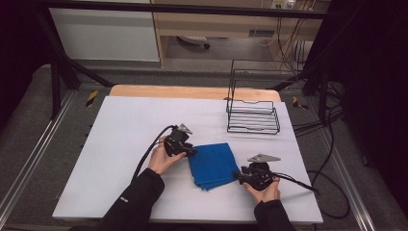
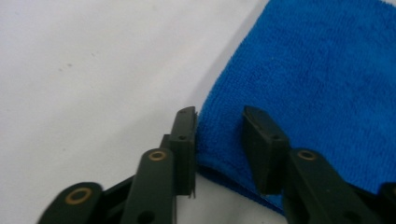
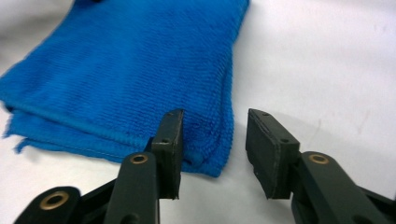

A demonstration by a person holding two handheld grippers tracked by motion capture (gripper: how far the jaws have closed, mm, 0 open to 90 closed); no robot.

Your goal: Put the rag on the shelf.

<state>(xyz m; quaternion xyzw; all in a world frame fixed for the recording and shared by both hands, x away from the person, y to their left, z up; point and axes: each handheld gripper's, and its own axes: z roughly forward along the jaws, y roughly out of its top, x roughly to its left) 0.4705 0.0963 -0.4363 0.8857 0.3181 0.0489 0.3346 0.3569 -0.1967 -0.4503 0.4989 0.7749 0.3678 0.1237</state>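
A folded blue cloth (image 1: 211, 163) lies flat on the white table cover (image 1: 130, 120), in front of the person. My left gripper (image 1: 192, 151) is at the cloth's left edge. In the left gripper view its jaws (image 2: 219, 135) stand apart astride the folded edge of the cloth (image 2: 317, 79), which lies flat and unpinched between them. My right gripper (image 1: 239, 177) is at the cloth's near right corner. In the right gripper view it (image 3: 215, 140) is open: one jaw rests over the corner of the cloth (image 3: 130, 70), the other over bare table.
A black wire rack (image 1: 253, 115) stands at the back right of the table. Cables trail from both grippers and hang off the table's right side. The wooden table edge (image 1: 192, 91) shows behind the white cover.
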